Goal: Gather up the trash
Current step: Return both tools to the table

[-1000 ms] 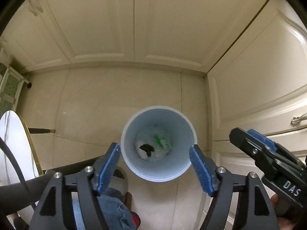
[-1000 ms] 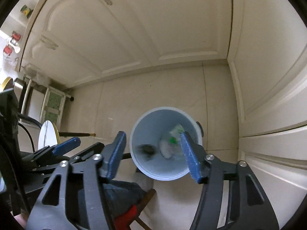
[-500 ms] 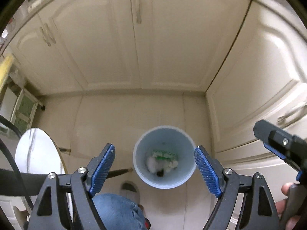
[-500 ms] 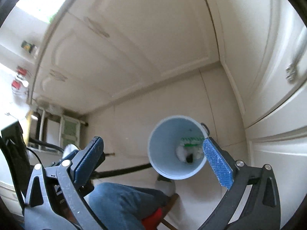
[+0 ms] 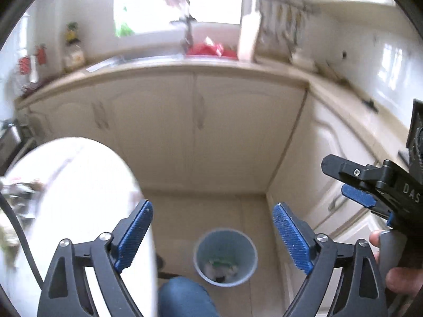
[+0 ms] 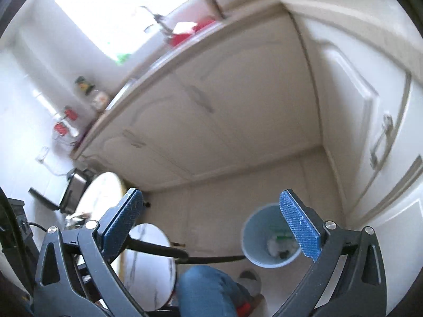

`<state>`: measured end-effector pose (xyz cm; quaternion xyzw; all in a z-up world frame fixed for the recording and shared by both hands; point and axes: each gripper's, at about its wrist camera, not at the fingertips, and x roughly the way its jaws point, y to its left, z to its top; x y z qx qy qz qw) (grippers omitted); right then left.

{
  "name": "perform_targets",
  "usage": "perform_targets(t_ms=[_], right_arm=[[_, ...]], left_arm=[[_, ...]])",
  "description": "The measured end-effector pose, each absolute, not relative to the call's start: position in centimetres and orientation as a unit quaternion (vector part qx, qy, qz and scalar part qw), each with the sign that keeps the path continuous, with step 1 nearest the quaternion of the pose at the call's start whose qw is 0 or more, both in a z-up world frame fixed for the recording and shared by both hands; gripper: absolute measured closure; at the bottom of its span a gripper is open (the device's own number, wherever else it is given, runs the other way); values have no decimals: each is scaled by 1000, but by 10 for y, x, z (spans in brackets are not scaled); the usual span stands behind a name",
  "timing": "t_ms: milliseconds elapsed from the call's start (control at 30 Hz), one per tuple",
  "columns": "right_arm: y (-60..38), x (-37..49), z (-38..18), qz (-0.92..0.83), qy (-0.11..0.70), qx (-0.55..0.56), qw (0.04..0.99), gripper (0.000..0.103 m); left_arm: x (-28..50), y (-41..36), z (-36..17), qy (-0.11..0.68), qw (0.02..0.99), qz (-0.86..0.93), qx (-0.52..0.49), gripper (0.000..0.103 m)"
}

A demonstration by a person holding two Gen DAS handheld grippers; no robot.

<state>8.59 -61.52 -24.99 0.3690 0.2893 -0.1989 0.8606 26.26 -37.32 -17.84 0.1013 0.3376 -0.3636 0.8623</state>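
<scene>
A pale blue bin [image 5: 225,257] stands on the tiled floor far below, with white, green and dark trash [image 5: 220,265] lying in its bottom. My left gripper [image 5: 212,237] hangs high above it, its jaws still opening, nothing between the blue pads [image 5: 134,235]. In the right wrist view the bin [image 6: 264,240] sits low right, partly behind one pad [image 6: 300,227]. My right gripper [image 6: 211,224] is open wide and empty. It also shows at the right edge of the left wrist view [image 5: 370,190], with a hand on its handle.
Cream cabinet doors [image 5: 195,132] meet in a corner behind the bin, under a worktop [image 5: 164,66] with a sink, red items and jars. A round white marble table [image 5: 76,211] stands at the left. A person's knee in jeans [image 6: 208,288] is below.
Both grippers rose well above the bin and tilted up, so the worktop and window came into view. Both sets of jaws widened. The bin now looks small and far.
</scene>
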Motion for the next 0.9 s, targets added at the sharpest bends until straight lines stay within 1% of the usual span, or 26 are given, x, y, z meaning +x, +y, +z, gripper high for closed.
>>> perform_targets(t_ms=[100, 233, 333, 400, 467, 733, 867, 900], right_arm=[[-587, 101, -219, -178, 277, 347, 878, 0], [-540, 123, -182, -145, 263, 313, 901, 0], [-504, 135, -162, -119, 255, 292, 914, 0], [-473, 147, -147, -97, 251, 270, 924, 0], [-441, 161, -135, -74, 249, 247, 934, 0], [-341, 213, -118, 5, 250, 185, 950, 0], [-307, 228, -113, 27, 251, 158, 955, 0], [-299, 231, -112, 30, 249, 150, 956, 0]], left_arm=[[251, -327, -153, 309, 882, -344, 88, 10], [234, -271, -139, 276, 908, -309, 65, 10], [216, -220, -122, 247, 929, -271, 47, 4], [208, -184, -119, 228, 942, -243, 38, 1], [197, -145, -116, 214, 953, -212, 31, 1], [152, -66, -111, 206, 970, -127, 6, 1], [136, -39, -99, 204, 974, -95, -8, 1], [135, -37, -88, 204, 975, -89, -9, 1]])
